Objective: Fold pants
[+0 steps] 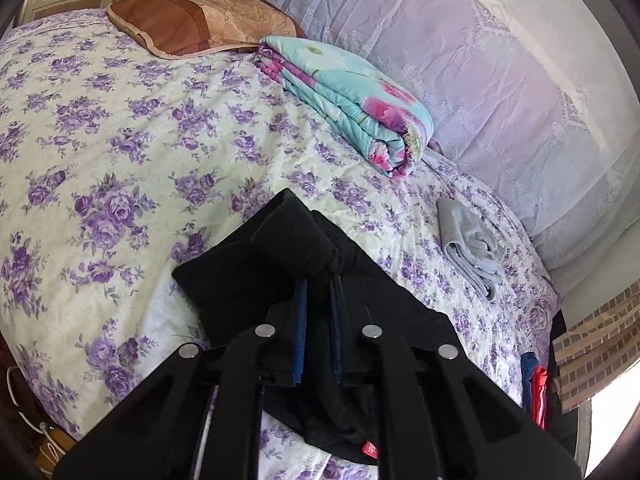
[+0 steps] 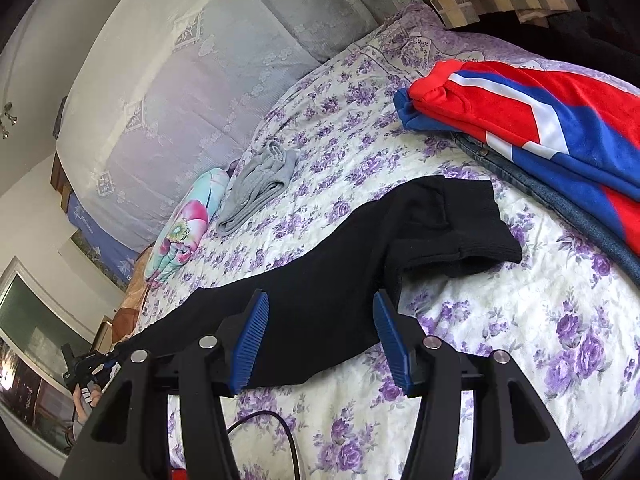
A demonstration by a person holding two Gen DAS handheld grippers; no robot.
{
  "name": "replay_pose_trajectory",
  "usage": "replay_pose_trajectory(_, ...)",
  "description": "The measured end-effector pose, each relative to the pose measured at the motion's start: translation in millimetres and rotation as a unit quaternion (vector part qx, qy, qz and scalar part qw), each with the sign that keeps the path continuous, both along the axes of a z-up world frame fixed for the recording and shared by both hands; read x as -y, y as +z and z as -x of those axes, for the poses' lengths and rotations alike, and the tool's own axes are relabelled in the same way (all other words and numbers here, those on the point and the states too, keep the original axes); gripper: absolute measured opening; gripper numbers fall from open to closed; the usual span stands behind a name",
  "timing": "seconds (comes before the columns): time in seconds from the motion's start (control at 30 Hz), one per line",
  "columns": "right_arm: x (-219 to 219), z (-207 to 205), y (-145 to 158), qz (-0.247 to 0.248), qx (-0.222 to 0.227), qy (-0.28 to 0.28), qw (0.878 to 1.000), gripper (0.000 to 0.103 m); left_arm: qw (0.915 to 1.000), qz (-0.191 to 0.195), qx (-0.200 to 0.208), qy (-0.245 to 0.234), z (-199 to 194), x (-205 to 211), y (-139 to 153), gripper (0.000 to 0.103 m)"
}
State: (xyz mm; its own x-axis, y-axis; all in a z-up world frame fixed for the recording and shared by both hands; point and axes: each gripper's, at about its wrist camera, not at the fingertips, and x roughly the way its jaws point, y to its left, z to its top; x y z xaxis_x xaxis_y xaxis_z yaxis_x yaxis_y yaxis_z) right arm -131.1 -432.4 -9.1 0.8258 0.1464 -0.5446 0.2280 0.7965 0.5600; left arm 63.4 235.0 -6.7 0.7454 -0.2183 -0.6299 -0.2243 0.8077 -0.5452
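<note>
The black pants [image 2: 328,264] lie stretched across the floral bedspread [image 2: 500,320], with the leg cuffs [image 2: 472,236] toward the right. My right gripper [image 2: 320,320] is open, its blue pads on either side of the pants' middle just above the cloth. My left gripper [image 1: 318,300] is shut on the black pants [image 1: 280,252], pinching a bunched fold and lifting that end off the bed; its fingertips are buried in the fabric. The left gripper also shows small at the far left of the right wrist view [image 2: 90,366].
A folded turquoise floral quilt [image 1: 352,100] and a brown pillow [image 1: 192,24] lie at the back of the bed. A folded grey garment [image 1: 468,248] sits near the lace-covered headboard [image 1: 460,60]. A red-white-blue garment [image 2: 540,120] on jeans [image 2: 560,196] lies at the right. A black cable [image 2: 280,432] runs below the right gripper.
</note>
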Motion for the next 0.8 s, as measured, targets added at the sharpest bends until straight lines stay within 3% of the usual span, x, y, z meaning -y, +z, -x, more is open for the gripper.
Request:
replay_pose_trajectory(0.07, 3.0, 0.4, -4.0, -0.012, -0.001, -0.001, 1.000, 0.053, 1.0000, -0.001, 0.005, -0.004, -4.6, 3.2, 7.2, 0.010)
replay_pose_trajectory(0.13, 6.0, -1.6, -10.2, -0.026, -0.008, -0.002, 1.000, 0.039, 0.9999, 0.001, 0.009, -0.006, -9.1, 4.8, 12.8, 0.010)
replay_pose_trajectory(0.2, 11.0, -2.7, -18.6, -0.048, -0.016, -0.003, 0.999, 0.033, 0.9999, 0.002, 0.012, -0.005, -11.5, 5.9, 16.4, 0.010)
replay_pose_trajectory(0.5, 24.8, -11.2, -42.4, -0.056, -0.047, -0.025, 0.997, 0.030, 1.0000, -0.001, 0.006, -0.002, -16.7, 2.5, 12.0, 0.010)
replay_pose_trajectory(0.57, 25.8, -16.6, -48.9, -0.059, -0.048, -0.021, 0.997, 0.008, 1.0000, 0.001, 0.003, 0.000, -16.7, -0.1, 8.9, 0.010)
replay_pose_trajectory(0.6, 26.2, -16.4, -48.9, -0.063, -0.041, -0.021, 0.997, 0.003, 1.0000, 0.005, 0.003, 0.002, -15.7, -1.8, 8.1, 0.010)
replay_pose_trajectory(0.8, 18.2, -10.7, 13.2, -0.007, 0.042, -0.009, 0.999, 0.003, 0.9996, 0.007, 0.028, -0.009, -8.8, -3.5, 30.6, 0.010)
